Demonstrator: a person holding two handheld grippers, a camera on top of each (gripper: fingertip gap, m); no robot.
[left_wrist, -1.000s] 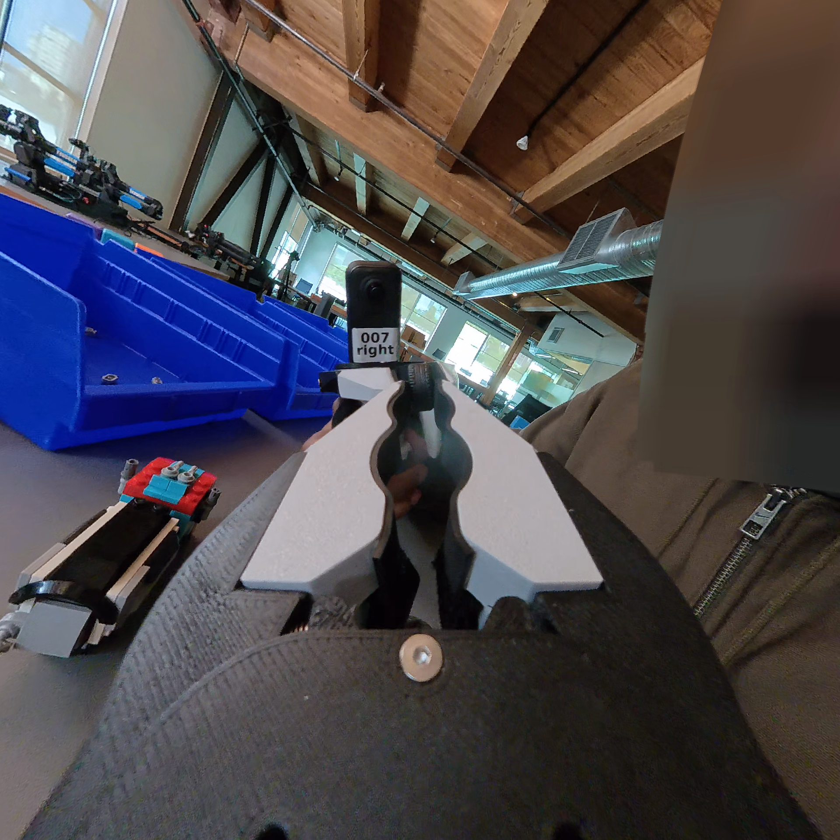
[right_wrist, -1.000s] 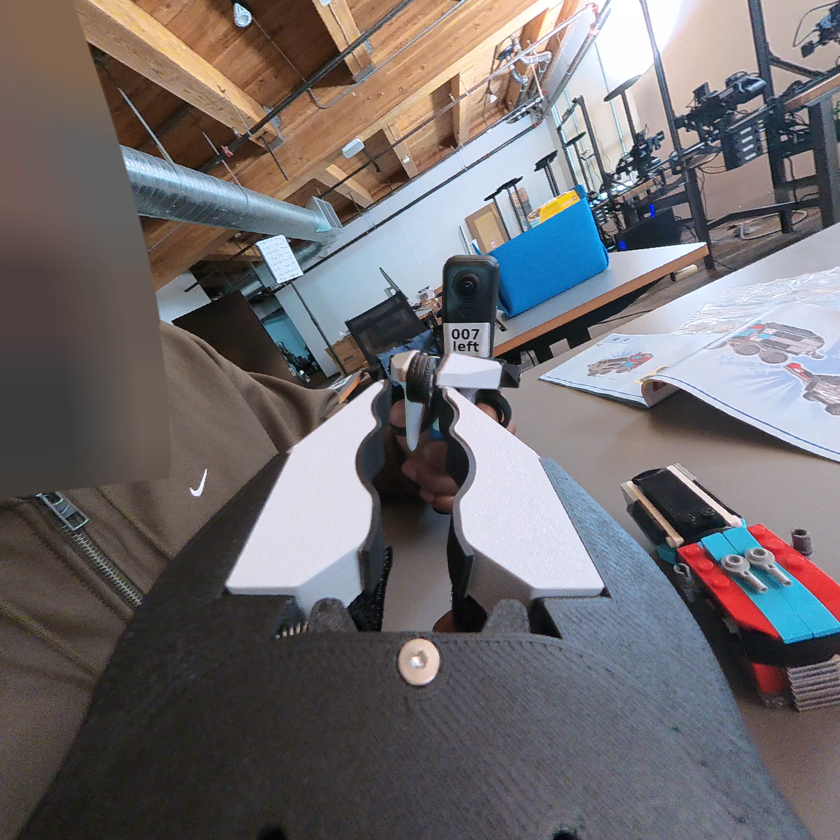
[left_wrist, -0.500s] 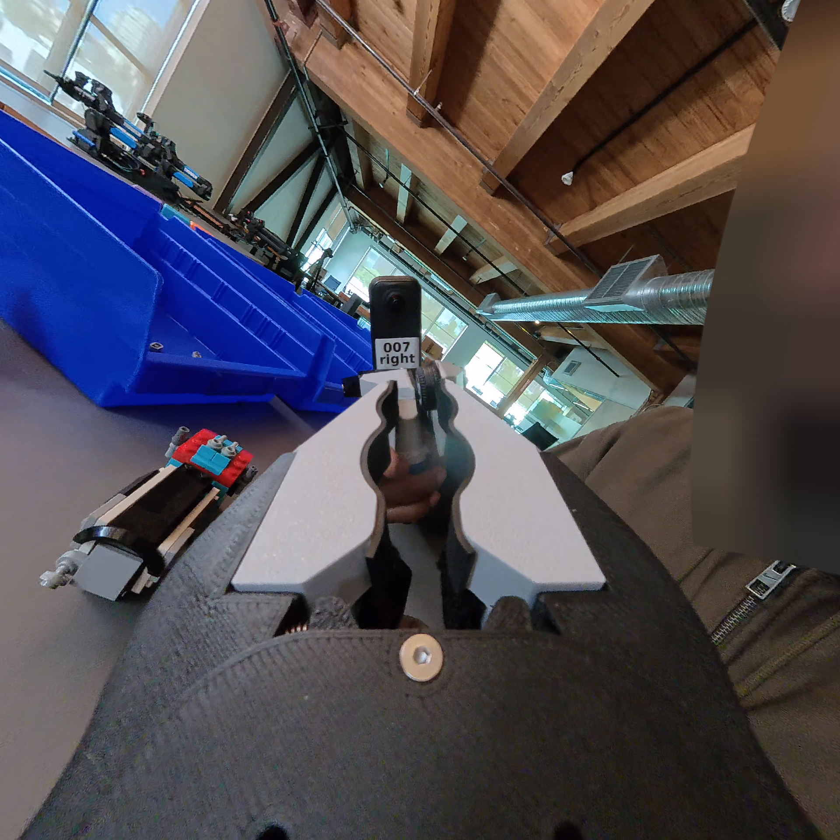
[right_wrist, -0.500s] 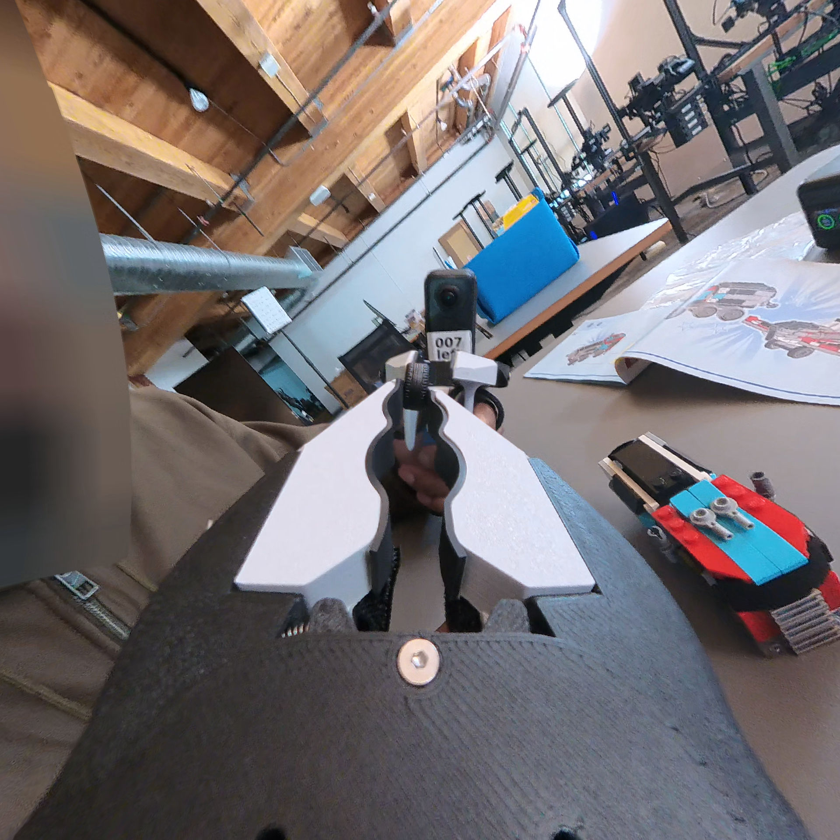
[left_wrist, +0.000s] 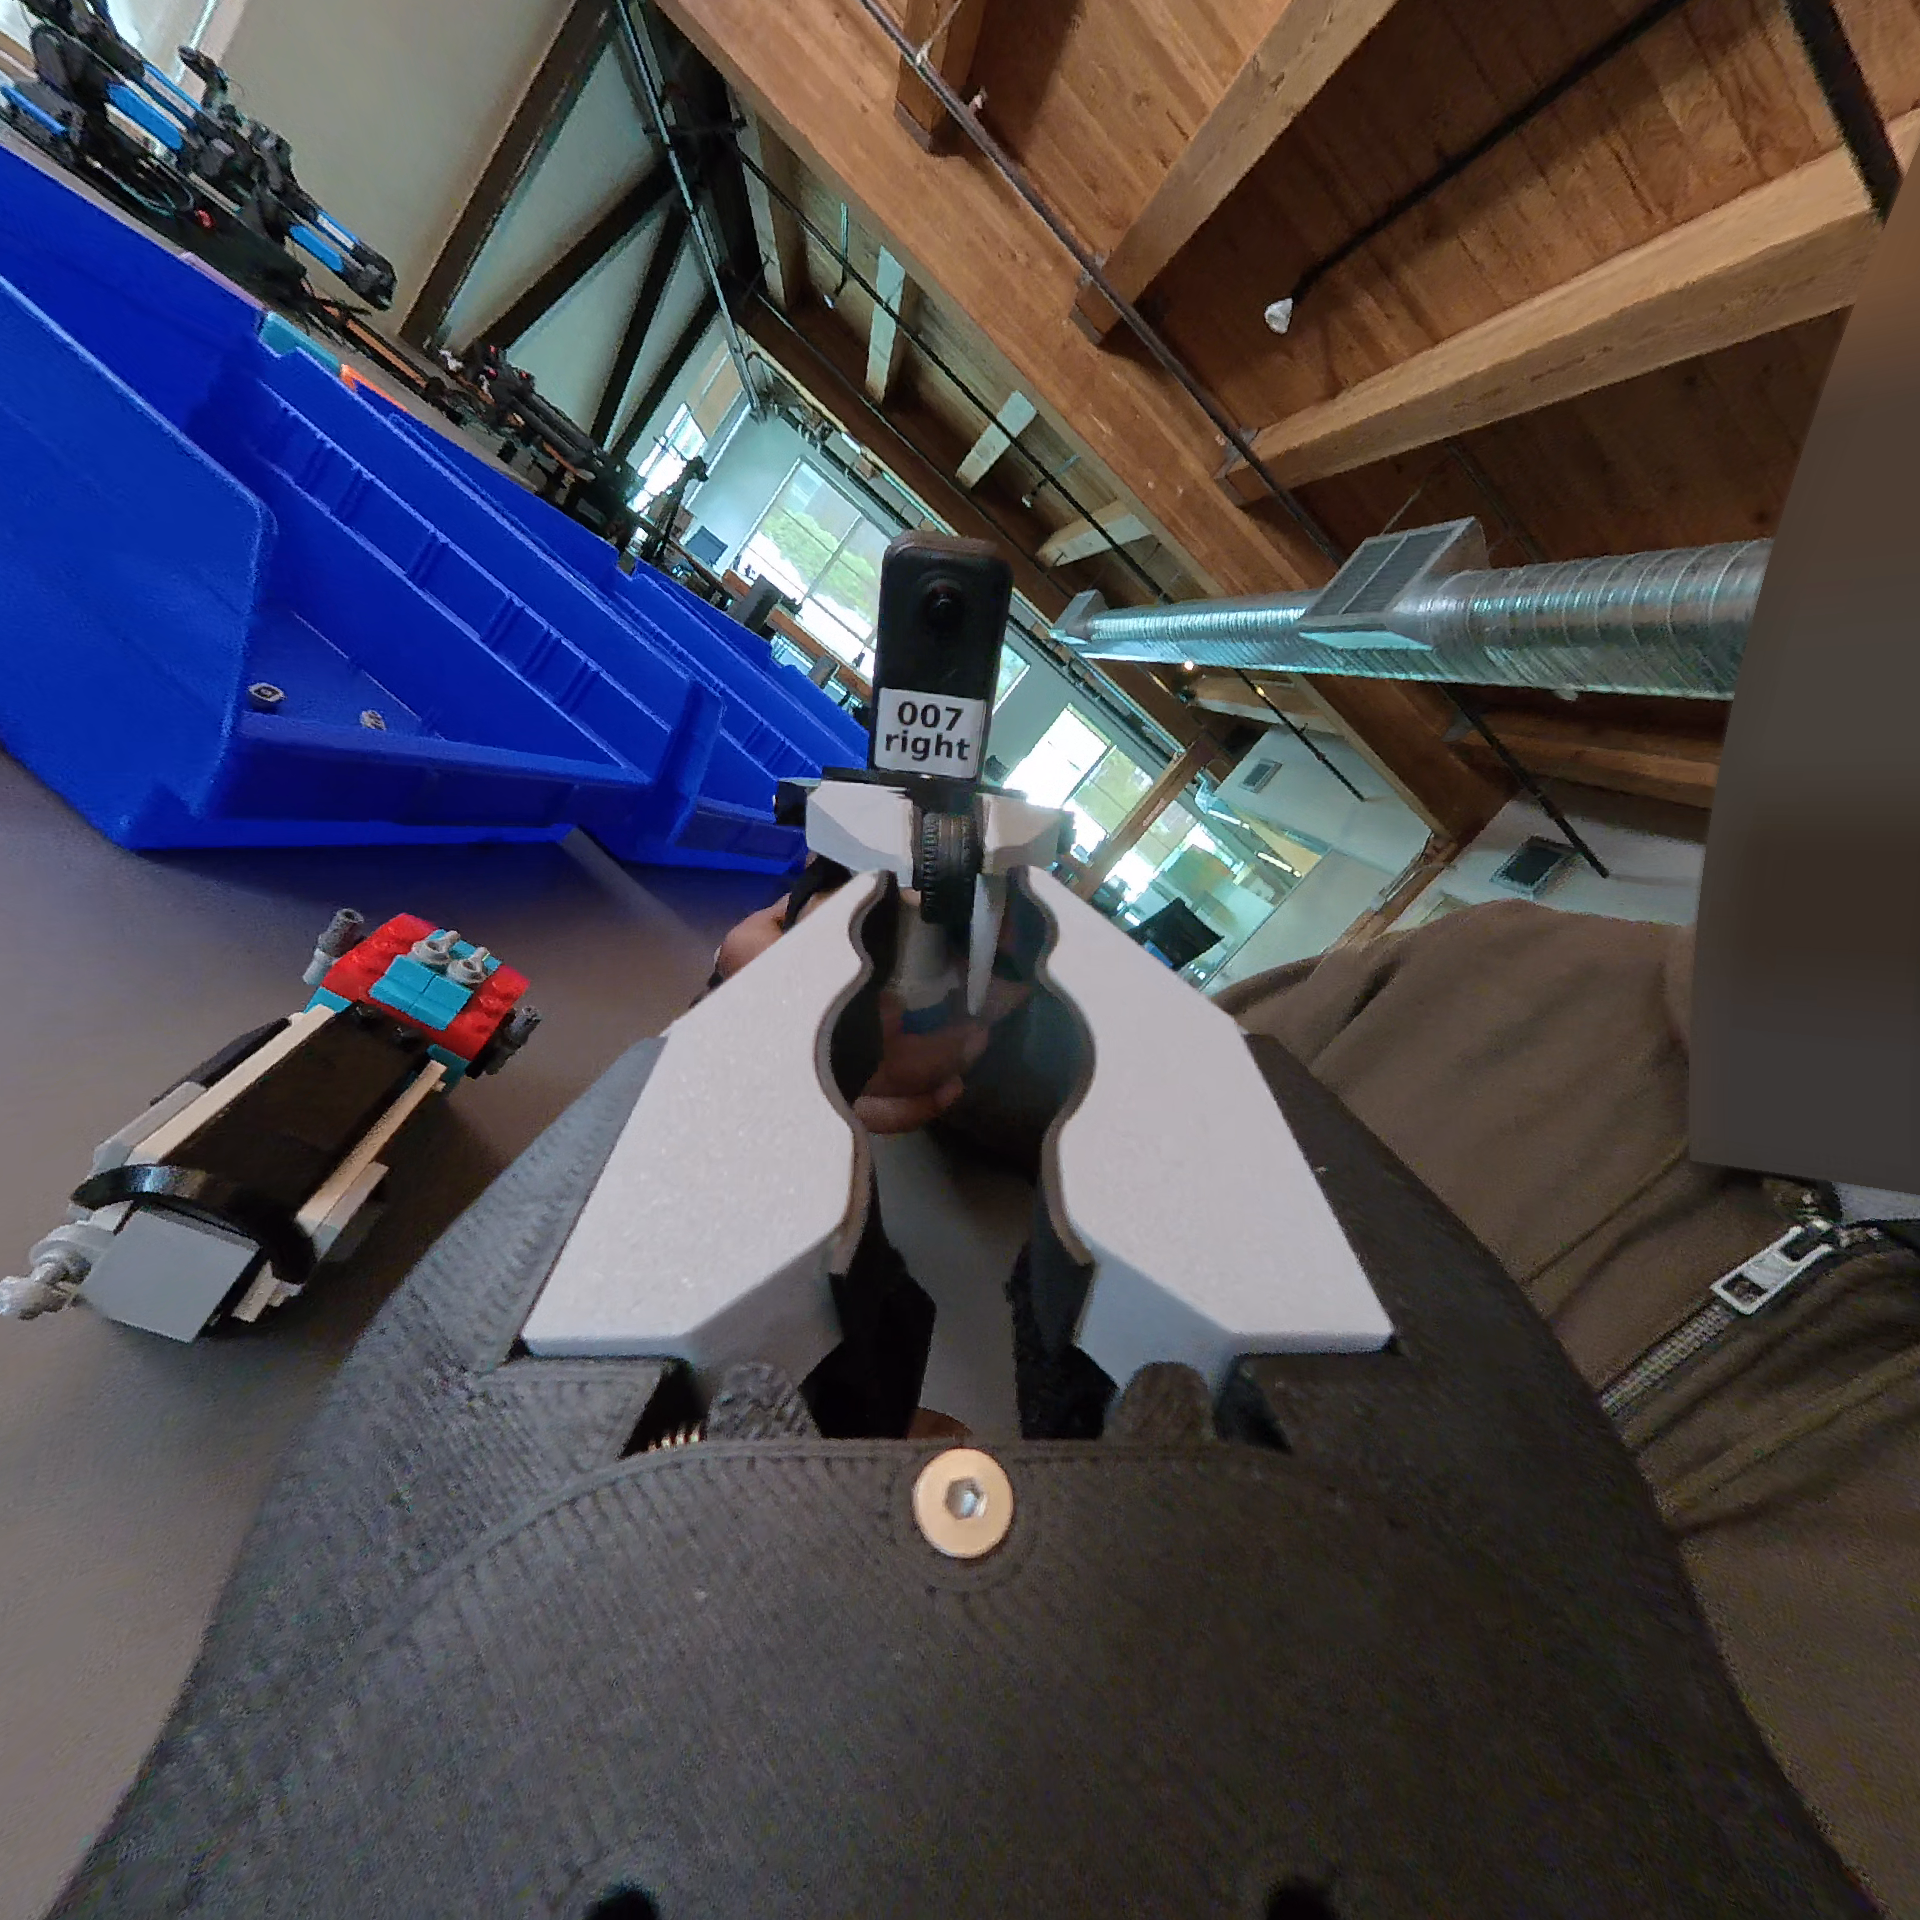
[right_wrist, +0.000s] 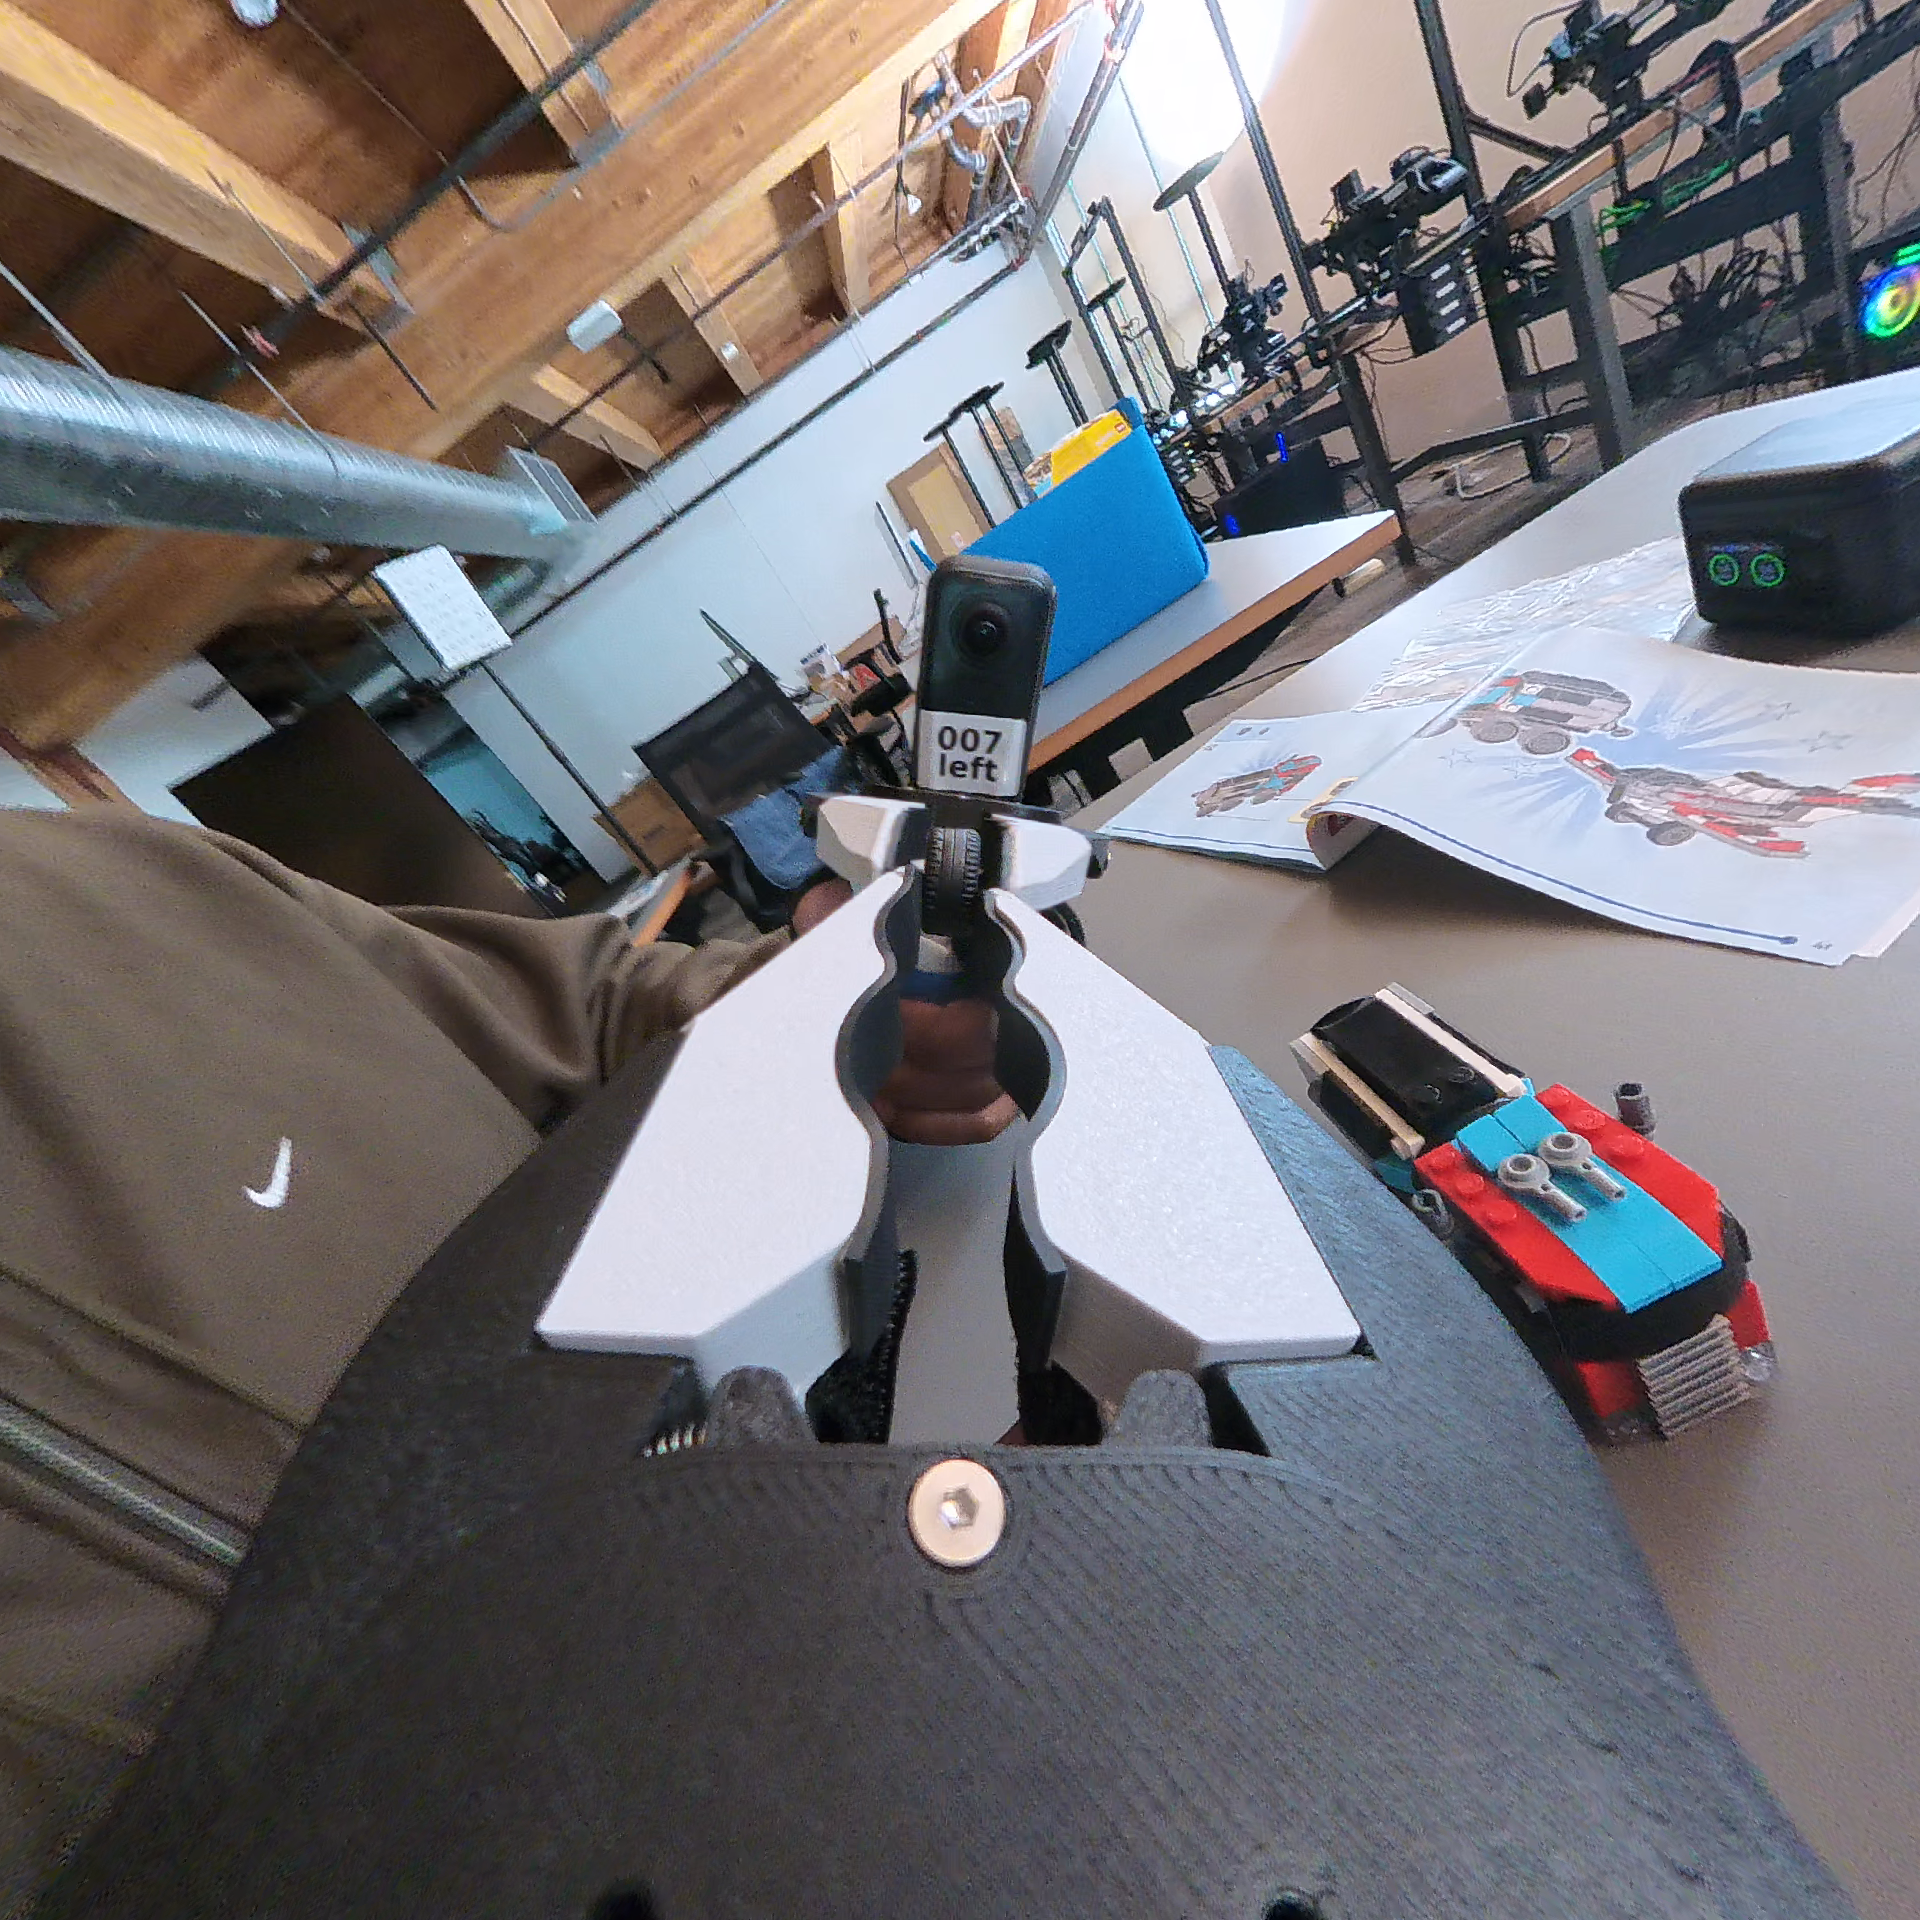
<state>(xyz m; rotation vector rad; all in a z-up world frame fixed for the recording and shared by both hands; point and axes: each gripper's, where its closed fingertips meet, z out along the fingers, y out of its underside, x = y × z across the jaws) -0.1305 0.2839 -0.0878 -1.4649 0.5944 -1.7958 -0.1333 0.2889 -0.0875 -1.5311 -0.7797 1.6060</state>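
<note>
Here, right tongs (right_wrist: 956, 904) tight on a small black wheel (right_wrist: 956, 862), left tongs (left_wrist: 951, 894) spread around it, its hub hidden.

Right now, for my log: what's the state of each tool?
Left tool: open, holding nothing, fingers either side of the small black wheel.
Right tool: closed on the small black wheel.

Pretty bright daylight in both views, coming from big windows (left_wrist: 831, 540) way out past the fingertips; they blow out to white, same with the glare patch (right_wrist: 1184, 94) high on the far wall. Shadows on the table (right_wrist: 1351, 935) are soft. Heavy fisheye bend at the edges, beams (left_wrist: 1558, 343) curve. Near fingers and the stuff between them look soft, slightly blurred.
</note>
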